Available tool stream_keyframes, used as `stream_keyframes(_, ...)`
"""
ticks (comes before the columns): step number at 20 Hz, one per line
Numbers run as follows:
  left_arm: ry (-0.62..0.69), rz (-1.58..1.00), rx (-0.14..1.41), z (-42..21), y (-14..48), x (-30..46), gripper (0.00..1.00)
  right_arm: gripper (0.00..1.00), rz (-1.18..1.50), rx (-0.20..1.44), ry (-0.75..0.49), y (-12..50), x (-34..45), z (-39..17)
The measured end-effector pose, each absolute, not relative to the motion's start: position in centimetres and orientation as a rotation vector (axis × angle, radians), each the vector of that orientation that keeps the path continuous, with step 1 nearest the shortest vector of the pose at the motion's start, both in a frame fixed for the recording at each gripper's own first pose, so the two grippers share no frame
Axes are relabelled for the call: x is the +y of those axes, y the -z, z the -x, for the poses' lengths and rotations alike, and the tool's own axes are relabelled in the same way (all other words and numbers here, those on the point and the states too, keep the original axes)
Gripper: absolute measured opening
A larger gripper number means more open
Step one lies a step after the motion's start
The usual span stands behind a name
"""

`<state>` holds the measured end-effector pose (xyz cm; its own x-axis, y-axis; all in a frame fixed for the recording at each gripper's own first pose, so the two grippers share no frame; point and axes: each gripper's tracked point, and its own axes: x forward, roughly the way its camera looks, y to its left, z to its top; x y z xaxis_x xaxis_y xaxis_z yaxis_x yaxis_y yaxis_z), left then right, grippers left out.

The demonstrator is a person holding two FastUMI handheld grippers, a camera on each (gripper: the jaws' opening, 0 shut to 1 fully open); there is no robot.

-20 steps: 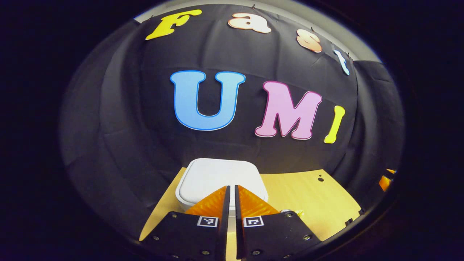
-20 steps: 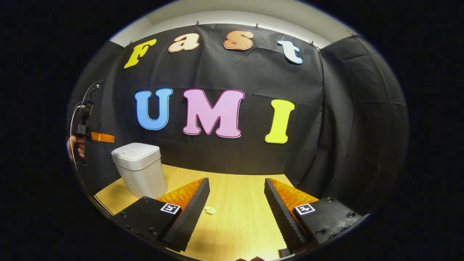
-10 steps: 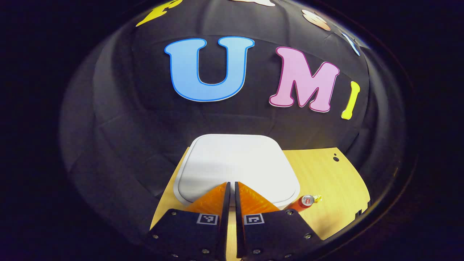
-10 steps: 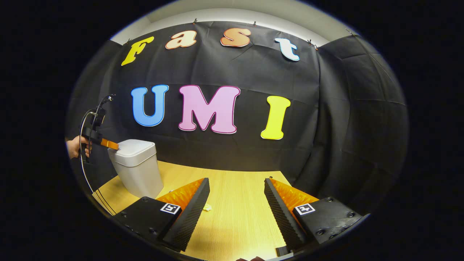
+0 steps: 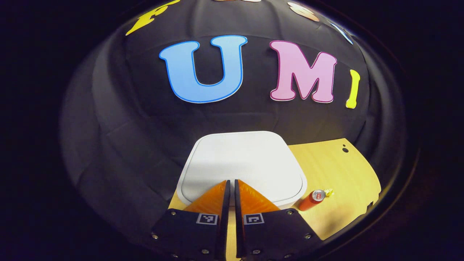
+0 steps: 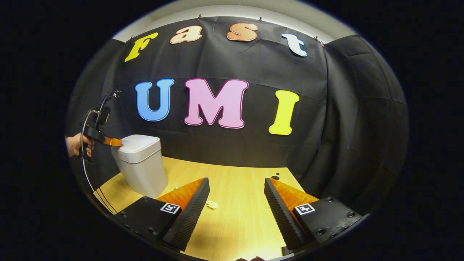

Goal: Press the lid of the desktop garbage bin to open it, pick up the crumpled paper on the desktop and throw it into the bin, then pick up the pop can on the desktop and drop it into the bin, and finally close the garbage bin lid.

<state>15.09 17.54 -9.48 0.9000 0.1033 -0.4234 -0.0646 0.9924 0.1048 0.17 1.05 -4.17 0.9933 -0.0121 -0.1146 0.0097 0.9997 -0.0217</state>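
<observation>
Here the left gripper (image 5: 230,181) has its jaws clenched together with nothing between them, their tips lying over the near edge of the white lid (image 5: 243,165) of the garbage bin (image 6: 139,163); in the right gripper view the same gripper (image 6: 116,142), held by a hand (image 6: 76,144) at the far left, meets the lid's left edge, though whether it actually presses on the lid is hard to tell at that distance. The lid lies flat and closed on the bin, which stands at the far left of the wooden table (image 6: 239,217), close to the black cloth wall. In the left gripper view the pop can (image 5: 311,200) lies on its side on the table just right of the bin, its top end facing the camera, and the crumpled paper (image 5: 328,192) sits just beyond the can's top. The right gripper (image 6: 236,203) hovers above the near part of the table with its jaws released and wide apart, empty; the crumpled paper (image 6: 212,204) shows between them on the table, nearer the left one, untouched.
</observation>
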Motion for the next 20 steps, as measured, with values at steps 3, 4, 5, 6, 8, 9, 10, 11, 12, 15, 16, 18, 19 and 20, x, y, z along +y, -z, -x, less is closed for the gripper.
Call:
stream_keyframes(3, -0.079, -0.127, 0.396, -15.3, 8.7, 17.5, 0.11, 0.98, 0.046, 0.121, 0.01, 4.5, 1.3, -0.1)
stream_keyframes(4, -0.084, -0.121, 0.393, -15.2, 8.3, 17.5, 0.11, 0.98, 0.052, 0.127, 0.011, 4.6, 1.4, 0.0)
stream_keyframes(5, -0.084, -0.114, 0.37, -15.3, 7.5, 17.4, 0.11, 0.98, 0.056, 0.127, 0.014, 4.5, 1.5, 0.2)
stream_keyframes(6, -0.081, -0.118, 0.335, -15.4, 6.5, 17.5, 0.11, 0.98, 0.059, 0.126, 0.02, 4.4, 1.5, 0.3)
stream_keyframes(8, -0.087, -0.15, 0.286, -15.1, 4.6, 17.8, 0.11, 0.98, 0.061, 0.134, 0.025, 4.6, 1.7, 0.4)
stream_keyframes(9, -0.088, -0.143, 0.264, -14.9, 3.7, 17.7, 0.11, 0.98, 0.064, 0.138, 0.021, 4.8, 2.1, 0.4)
stream_keyframes(10, -0.079, -0.129, 0.249, -14.3, 2.9, 17.3, 0.11, 0.98, 0.068, 0.141, 0.018, 4.8, 2.3, 0.4)
stream_keyframes(11, -0.066, -0.117, 0.237, -13.7, 2.3, 16.8, 0.11, 0.98, 0.072, 0.139, 0.012, 4.9, 2.6, 0.4)
stream_keyframes(12, -0.051, -0.105, 0.228, -13.2, 2.0, 16.1, 0.11, 0.98, 0.071, 0.137, 0.001, 4.7, 3.0, 0.3)
stream_keyframes(15, -0.006, -0.086, 0.184, -11.2, 0.5, 14.2, 0.11, 0.98, 0.066, 0.13, -0.018, 4.5, 3.7, -0.2)
stream_keyframes(16, 0.007, -0.085, 0.162, -10.5, 0.1, 13.7, 0.11, 0.98, 0.065, 0.123, -0.017, 4.2, 3.7, -0.5)
stream_keyframes(18, 0.027, -0.086, 0.117, -9.0, -1.2, 12.8, 0.17, 0.98, 0.071, 0.112, -0.018, 3.8, 4.2, -1.1)
stream_keyframes(19, 0.025, -0.085, 0.093, -8.5, -2.0, 12.5, 0.33, 0.98, 0.075, 0.109, -0.024, 3.6, 4.5, -1.3)
stream_keyframes(20, 0.027, -0.088, 0.078, -7.9, -2.5, 12.5, 0.38, 0.98, 0.081, 0.108, -0.029, 3.5, 4.7, -1.5)
